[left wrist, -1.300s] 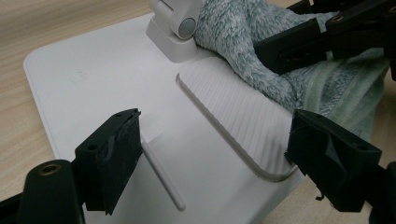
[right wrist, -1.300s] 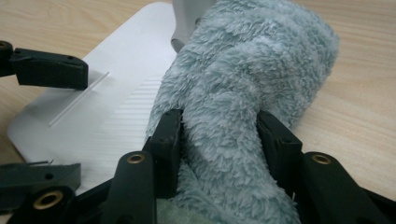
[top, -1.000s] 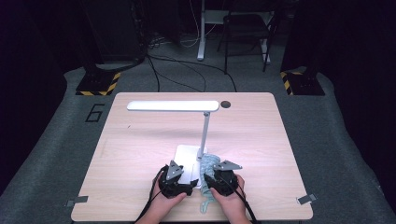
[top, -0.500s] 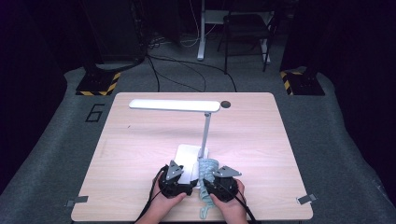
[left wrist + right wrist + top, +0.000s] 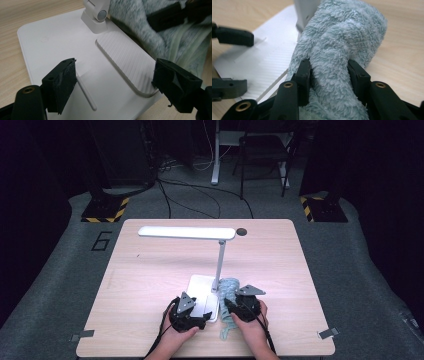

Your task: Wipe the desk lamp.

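Note:
A white desk lamp stands on the wooden table, its flat base [image 5: 200,290] near the front edge. My left gripper [image 5: 197,317] is open, and its jaws straddle the front corner of the base [image 5: 57,42] with a ribbed groove between them. A fluffy light-blue cloth [image 5: 230,290] lies bunched against the lamp's pole [image 5: 220,265] and trails toward the front edge. My right gripper [image 5: 232,307] is shut on a thick fold of the cloth [image 5: 342,37], and both pads press into the pile. In the left gripper view the right gripper [image 5: 170,15] sits on the cloth [image 5: 140,27].
The lamp's long lit head [image 5: 187,232] hangs level over the middle of the table [image 5: 150,275]. A round cable hole [image 5: 242,231] sits at the far edge. Beyond the table, chair and desk legs and two striped stand bases rest on the grey floor.
My right gripper has shifted slightly right and away with the cloth, which now bunches higher against the lamp's pole. The left gripper has stayed on the base.

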The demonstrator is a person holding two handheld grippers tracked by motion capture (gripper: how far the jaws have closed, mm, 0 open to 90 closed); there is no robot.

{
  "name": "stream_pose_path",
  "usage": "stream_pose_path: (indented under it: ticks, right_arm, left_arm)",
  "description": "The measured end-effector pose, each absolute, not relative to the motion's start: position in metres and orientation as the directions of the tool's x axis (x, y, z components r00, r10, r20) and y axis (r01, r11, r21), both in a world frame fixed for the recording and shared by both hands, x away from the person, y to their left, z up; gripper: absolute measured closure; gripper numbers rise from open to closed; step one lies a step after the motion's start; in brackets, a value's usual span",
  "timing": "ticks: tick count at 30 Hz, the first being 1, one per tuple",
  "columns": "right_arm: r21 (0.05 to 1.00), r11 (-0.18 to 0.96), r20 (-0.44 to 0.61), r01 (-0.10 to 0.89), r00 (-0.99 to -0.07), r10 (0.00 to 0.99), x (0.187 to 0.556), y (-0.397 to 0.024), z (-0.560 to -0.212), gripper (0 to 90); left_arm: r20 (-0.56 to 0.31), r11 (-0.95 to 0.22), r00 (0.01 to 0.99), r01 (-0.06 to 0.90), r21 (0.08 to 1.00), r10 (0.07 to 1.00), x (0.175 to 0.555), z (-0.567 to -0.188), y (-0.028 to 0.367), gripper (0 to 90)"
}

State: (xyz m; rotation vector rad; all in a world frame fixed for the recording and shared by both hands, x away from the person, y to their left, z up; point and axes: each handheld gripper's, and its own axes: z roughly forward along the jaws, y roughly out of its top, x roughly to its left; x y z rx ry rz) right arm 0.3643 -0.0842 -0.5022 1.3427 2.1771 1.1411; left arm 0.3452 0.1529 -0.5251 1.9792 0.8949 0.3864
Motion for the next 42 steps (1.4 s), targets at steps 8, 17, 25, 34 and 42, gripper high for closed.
stream_pose_path:
  ticks: [8, 17, 25, 34, 42]
  right_arm:
    - [0.828, 0.151, 0.117, 0.540, -0.430, 0.895, 0.352, -0.137, -0.472, 59.2]
    - [0.824, 0.166, 0.041, 0.541, -0.350, 0.936, 0.343, -0.177, -0.484, 57.7]
    - [0.775, 0.133, 0.072, 0.617, -0.295, 0.953, 0.353, -0.193, -0.509, 56.1]
    - [0.786, 0.098, 0.102, 0.611, -0.285, 0.953, 0.354, -0.197, -0.515, 47.7]
    - [0.794, 0.091, 0.101, 0.601, -0.278, 0.955, 0.354, -0.201, -0.515, 36.6]
  left_arm:
    - [-0.080, -0.328, 0.688, 0.441, 0.835, 0.721, 0.345, -0.525, 0.153, 18.9]
    - [-0.077, -0.322, 0.683, 0.438, 0.840, 0.727, 0.345, -0.526, 0.152, 18.8]
    - [-0.082, -0.328, 0.691, 0.440, 0.836, 0.718, 0.346, -0.525, 0.154, 18.9]
    - [-0.076, -0.338, 0.697, 0.437, 0.834, 0.713, 0.346, -0.525, 0.155, 19.0]
    - [-0.078, -0.337, 0.697, 0.438, 0.834, 0.713, 0.346, -0.525, 0.155, 19.0]
